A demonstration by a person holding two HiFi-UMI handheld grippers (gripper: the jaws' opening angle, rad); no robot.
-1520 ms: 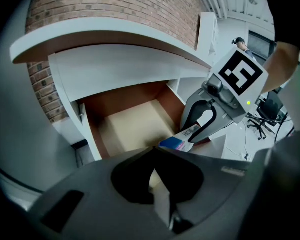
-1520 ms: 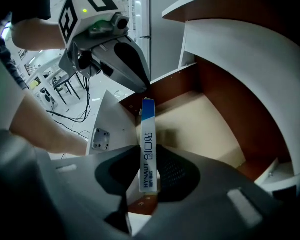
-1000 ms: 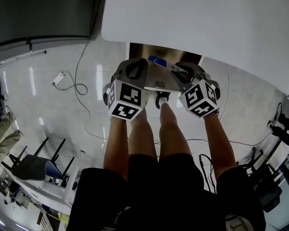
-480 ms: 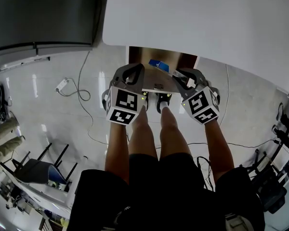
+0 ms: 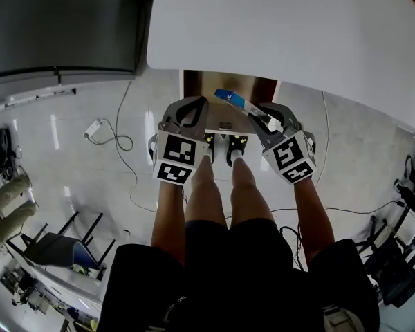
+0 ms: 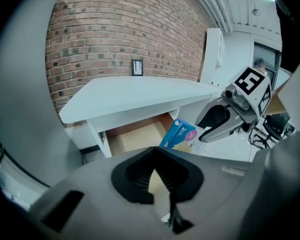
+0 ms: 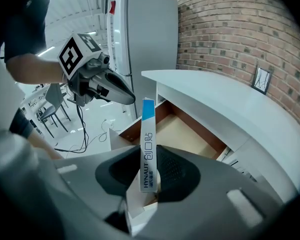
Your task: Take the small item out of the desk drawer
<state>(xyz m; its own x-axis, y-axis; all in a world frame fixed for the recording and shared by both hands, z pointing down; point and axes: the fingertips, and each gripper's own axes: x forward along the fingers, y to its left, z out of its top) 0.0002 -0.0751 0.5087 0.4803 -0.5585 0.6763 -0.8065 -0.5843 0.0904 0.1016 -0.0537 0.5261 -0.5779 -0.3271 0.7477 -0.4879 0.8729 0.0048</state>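
Note:
The small item is a slim blue-and-white box (image 5: 234, 99) with print along its side. My right gripper (image 5: 261, 115) is shut on its lower end, and the box (image 7: 147, 144) stands upright between the jaws, above the open wooden drawer (image 7: 182, 129). In the left gripper view the box (image 6: 179, 134) hangs just right of the drawer (image 6: 135, 136), which shows a bare bottom under the white desk (image 6: 140, 91). My left gripper (image 5: 192, 109) is level with the right one, at the drawer's left front. Its jaws (image 6: 157, 176) are shut with nothing in them.
The person's legs (image 5: 221, 192) stand just before the drawer front. Cables and a white adapter (image 5: 93, 126) lie on the glossy floor to the left, with chairs (image 5: 55, 244) beyond. A dark cabinet (image 5: 55, 19) flanks the desk, and a small picture frame (image 6: 137, 67) leans on the brick wall.
Both grippers have risen together. The blue box has come up higher above the drawer in the right gripper's hold. The left gripper's jaws stay shut.

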